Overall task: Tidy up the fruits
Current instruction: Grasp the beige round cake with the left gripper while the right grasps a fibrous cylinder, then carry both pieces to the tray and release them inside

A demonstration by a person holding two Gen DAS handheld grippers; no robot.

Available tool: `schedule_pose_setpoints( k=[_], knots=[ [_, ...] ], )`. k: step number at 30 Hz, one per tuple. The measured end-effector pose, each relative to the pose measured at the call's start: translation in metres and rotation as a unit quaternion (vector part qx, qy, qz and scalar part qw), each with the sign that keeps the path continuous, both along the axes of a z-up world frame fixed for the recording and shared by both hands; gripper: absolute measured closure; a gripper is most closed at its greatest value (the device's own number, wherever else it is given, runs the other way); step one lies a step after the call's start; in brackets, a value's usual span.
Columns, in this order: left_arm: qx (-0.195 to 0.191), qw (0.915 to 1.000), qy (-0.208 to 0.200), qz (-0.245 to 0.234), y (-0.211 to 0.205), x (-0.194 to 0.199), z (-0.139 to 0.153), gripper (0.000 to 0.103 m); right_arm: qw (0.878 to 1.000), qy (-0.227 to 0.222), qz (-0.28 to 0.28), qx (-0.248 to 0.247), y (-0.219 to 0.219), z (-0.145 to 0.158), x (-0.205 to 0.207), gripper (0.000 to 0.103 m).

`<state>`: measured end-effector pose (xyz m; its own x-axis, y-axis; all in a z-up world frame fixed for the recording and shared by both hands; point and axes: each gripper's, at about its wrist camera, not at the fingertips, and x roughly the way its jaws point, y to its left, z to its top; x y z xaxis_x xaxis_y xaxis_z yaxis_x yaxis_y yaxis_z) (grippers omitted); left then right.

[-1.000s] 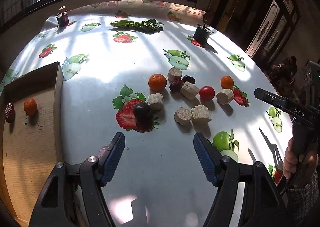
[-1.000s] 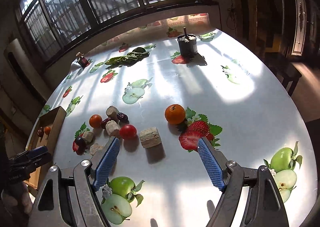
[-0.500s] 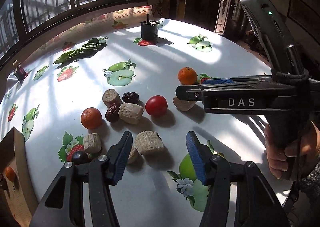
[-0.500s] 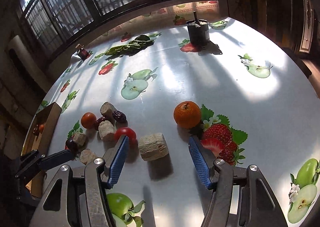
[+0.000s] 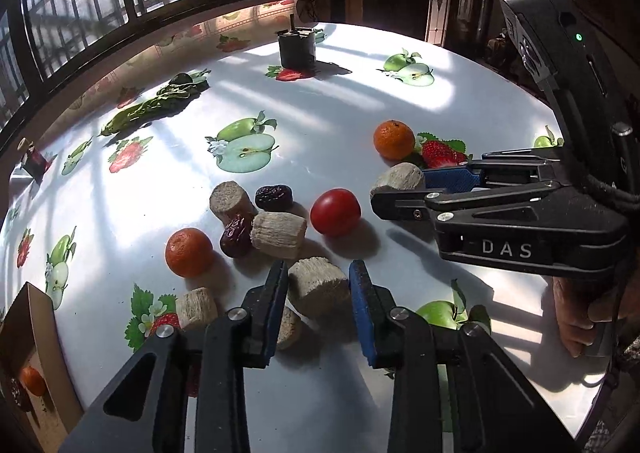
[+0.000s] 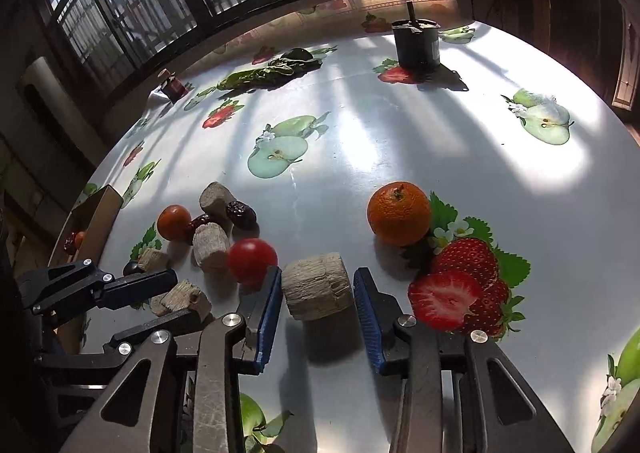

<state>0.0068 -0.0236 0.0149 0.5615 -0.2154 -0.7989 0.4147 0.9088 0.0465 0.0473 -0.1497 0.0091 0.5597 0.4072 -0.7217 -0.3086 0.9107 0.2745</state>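
My left gripper (image 5: 318,287) has its jaws around a beige fibrous chunk (image 5: 318,287), pads touching or nearly touching its sides. My right gripper (image 6: 316,293) straddles another beige chunk (image 6: 316,285); a small gap shows on the right side. It also shows in the left wrist view (image 5: 452,189). Near them lie a red tomato (image 5: 335,212), an orange (image 5: 189,252), a second orange (image 6: 399,213), dark dates (image 5: 274,197) and more beige chunks (image 5: 278,235).
A cardboard box (image 5: 32,337) at the table's left edge holds an orange and a dark fruit. A black pot (image 6: 416,43), leafy greens (image 6: 272,71) and a small jar (image 6: 173,84) stand at the far side. The tablecloth has printed fruit pictures.
Both grippers moved forward and down onto the beige chunks and their jaws narrowed around them.
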Motion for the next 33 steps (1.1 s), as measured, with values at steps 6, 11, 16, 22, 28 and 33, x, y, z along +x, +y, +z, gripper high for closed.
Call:
schedule_pose_setpoints(
  k=[6,11,16,22,28,33],
  knots=[
    [0.018,0.9996,0.019,-0.012,-0.009,0.004,-0.014,0.069,1.000,-0.001,0.001,0.007,-0.001,0.000,-0.002,0.064],
    [-0.009,0.9997,0.023,0.004,-0.004,0.009,-0.014,0.069,1.000,-0.005,-0.005,0.007,-0.003,0.000,-0.003,0.065],
    [-0.013,0.9994,0.020,0.027,-0.003,0.010,-0.014,0.074,1.000,-0.007,-0.005,0.009,-0.003,0.000,-0.005,0.068],
    [-0.042,0.9980,0.001,0.047,0.008,-0.016,0.012,0.074,1.000,-0.015,-0.015,0.016,-0.009,0.002,-0.009,0.069],
    [-0.074,0.9935,-0.028,0.082,0.062,-0.058,0.055,0.074,1.000,-0.029,-0.003,0.003,0.000,0.014,-0.027,0.069],
    [-0.066,0.9834,-0.026,0.167,0.145,-0.078,0.065,0.074,0.997,-0.059,0.048,0.003,0.034,0.054,-0.060,0.068]
  ],
)
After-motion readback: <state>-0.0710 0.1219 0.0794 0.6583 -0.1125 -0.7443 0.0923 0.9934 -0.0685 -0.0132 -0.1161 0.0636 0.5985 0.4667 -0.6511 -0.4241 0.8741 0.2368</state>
